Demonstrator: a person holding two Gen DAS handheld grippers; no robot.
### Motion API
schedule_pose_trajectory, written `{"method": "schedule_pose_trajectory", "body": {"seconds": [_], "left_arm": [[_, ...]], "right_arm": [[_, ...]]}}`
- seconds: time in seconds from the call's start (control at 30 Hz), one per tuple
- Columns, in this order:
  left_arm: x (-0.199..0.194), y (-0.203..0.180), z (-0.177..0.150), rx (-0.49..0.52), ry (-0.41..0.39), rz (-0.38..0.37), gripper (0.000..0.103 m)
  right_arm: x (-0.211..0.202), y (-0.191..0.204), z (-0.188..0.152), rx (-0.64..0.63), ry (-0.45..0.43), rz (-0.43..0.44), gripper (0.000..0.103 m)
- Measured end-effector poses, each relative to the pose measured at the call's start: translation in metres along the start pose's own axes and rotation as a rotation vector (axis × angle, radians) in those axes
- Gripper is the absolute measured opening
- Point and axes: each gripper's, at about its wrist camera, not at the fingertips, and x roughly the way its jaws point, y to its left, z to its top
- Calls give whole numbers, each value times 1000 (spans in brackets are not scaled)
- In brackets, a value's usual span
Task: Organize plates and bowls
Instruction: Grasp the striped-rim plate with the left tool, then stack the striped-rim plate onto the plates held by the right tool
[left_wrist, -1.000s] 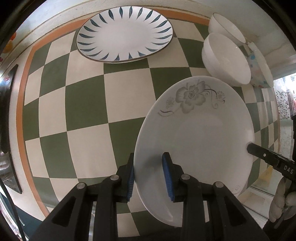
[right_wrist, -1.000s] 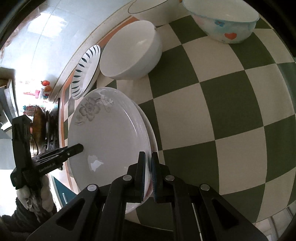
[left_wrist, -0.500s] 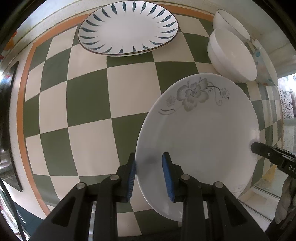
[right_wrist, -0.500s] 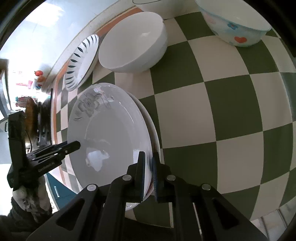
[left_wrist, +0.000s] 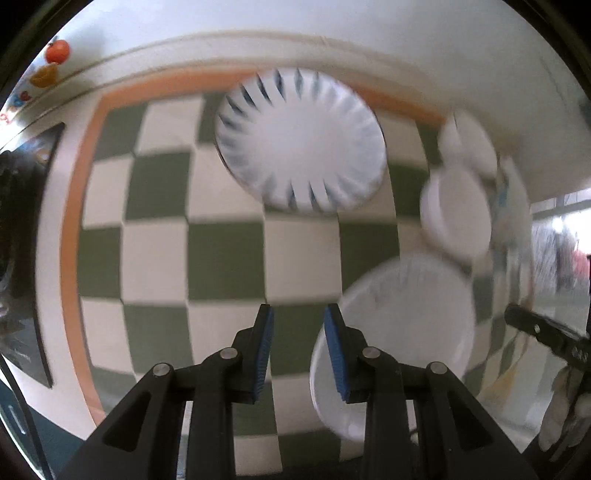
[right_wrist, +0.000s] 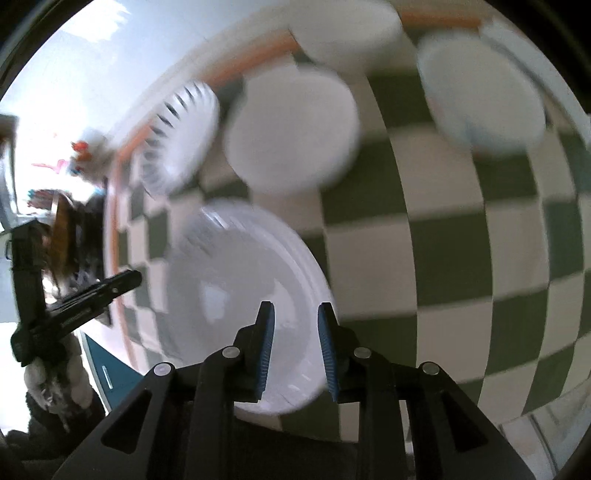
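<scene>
While both views are blurred, layout readable as follows.

Left gripper (left_wrist: 298, 350): blue pads (left_wrist: 264, 350) apart, nothing between them; poised over green-and-cream checked tabletop (left_wrist: 225, 266); plate rim just right of right-hand pad, contact not clear.

Right gripper (right_wrist: 293, 350): jaws just opened, gap showing between blue pads (right_wrist: 265, 350); plate rim below gap, not pinched.

White plate (right_wrist: 236, 295): flat on tabletop near its front edge; faint grey floral print toward far side; second rim visible beneath, so apparently stacked.

Blue-rayed plate (left_wrist: 299, 140): flat, far side of tabletop, close to orange border (left_wrist: 70, 236); well apart from white plate.

White bowl (right_wrist: 291, 129): upright, between blue-rayed plate and patterned bowl, just beyond white plate.

Patterned bowl (right_wrist: 480, 96): upright, right of white bowl; pale blue marks on side.

Third bowl (right_wrist: 347, 29): at back, by wall; details lost to blur.

Gloved hand (right_wrist: 55, 384): pale glove, gripping left tool's handle, seen at lower left of right-wrist view.
</scene>
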Motion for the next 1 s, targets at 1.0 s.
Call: {"method": "schedule_pose_trajectory", "body": {"seconds": [1.0], "left_arm": [[67, 76, 128, -117, 48, 2, 14]], "right_arm": [[148, 82, 209, -100, 86, -49, 9]]}}
